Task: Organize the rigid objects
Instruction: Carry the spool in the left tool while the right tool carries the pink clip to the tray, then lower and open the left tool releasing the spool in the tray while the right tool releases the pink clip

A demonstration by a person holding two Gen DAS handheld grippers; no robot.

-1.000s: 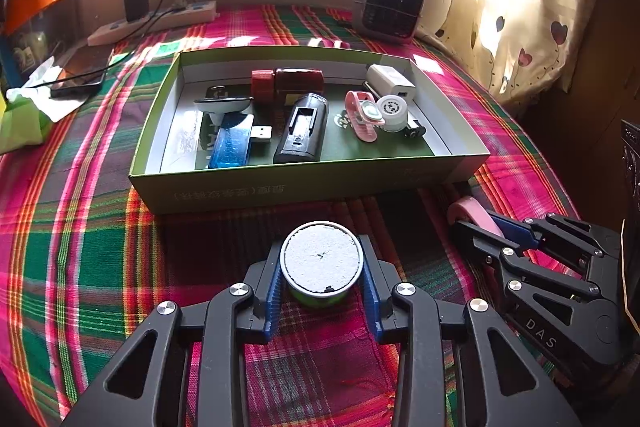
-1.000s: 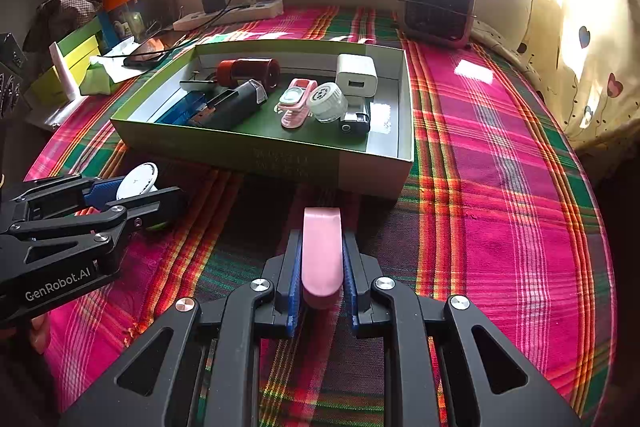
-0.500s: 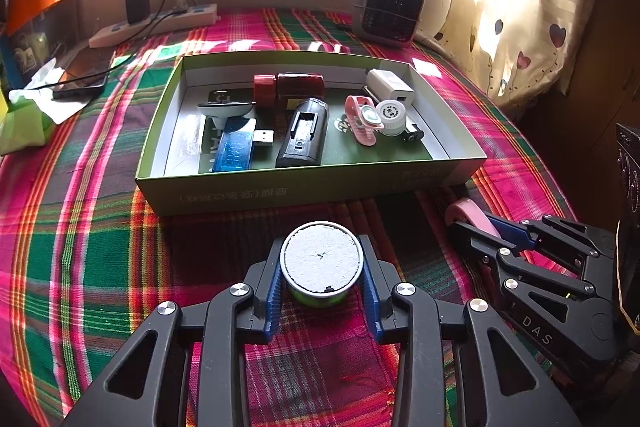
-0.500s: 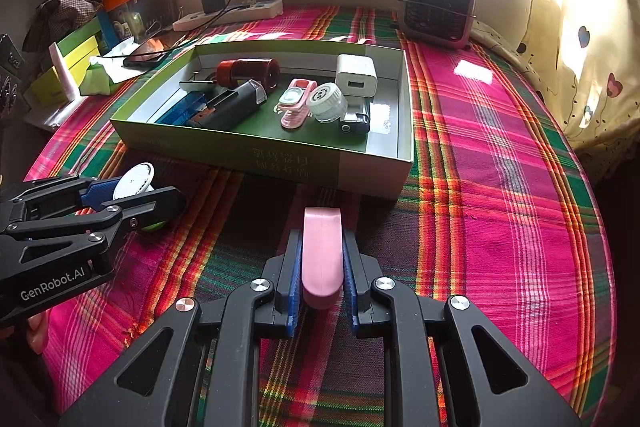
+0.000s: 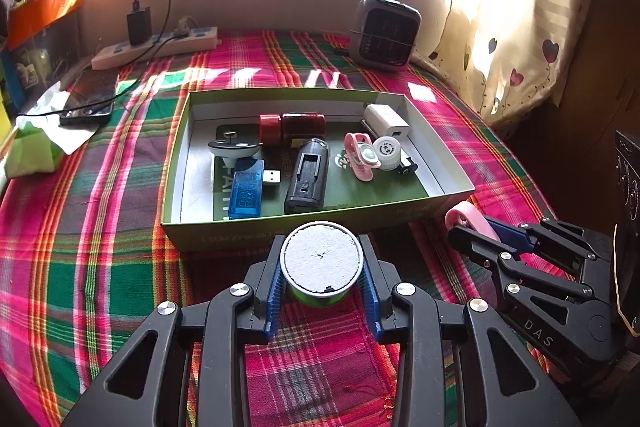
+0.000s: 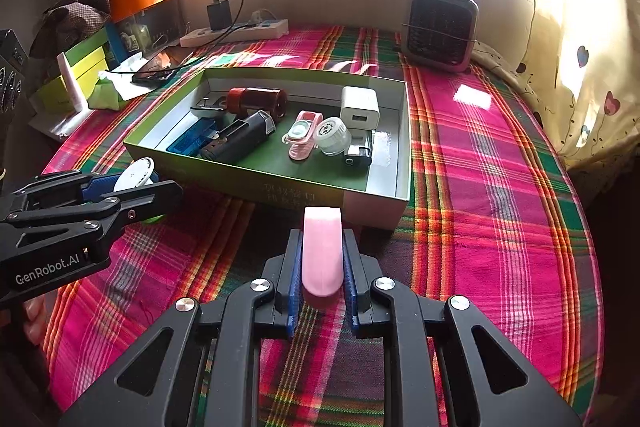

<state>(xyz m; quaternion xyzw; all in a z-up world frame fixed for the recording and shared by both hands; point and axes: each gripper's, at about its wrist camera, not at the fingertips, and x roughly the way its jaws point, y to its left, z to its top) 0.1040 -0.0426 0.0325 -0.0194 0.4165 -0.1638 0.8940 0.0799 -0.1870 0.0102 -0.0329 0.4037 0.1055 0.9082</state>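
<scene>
The left gripper (image 5: pixel 320 281) clamps a round white-topped green jar (image 5: pixel 319 263) at lower centre, just short of the shallow green cardboard tray (image 5: pixel 256 239). The right gripper (image 6: pixel 322 279), nearly shut, pinches a slim pink plastic piece (image 6: pixel 322 251). The risk: the tray is crowded, so either load could clip the near wall or knock the black rectangular case (image 5: pixel 306 175).

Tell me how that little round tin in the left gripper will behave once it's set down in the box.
The round tin looks rigid, so it should hold shape under the left gripper. Flat ends suggest it sits stable upright; on its side it would probably roll. It's likely light.
</scene>
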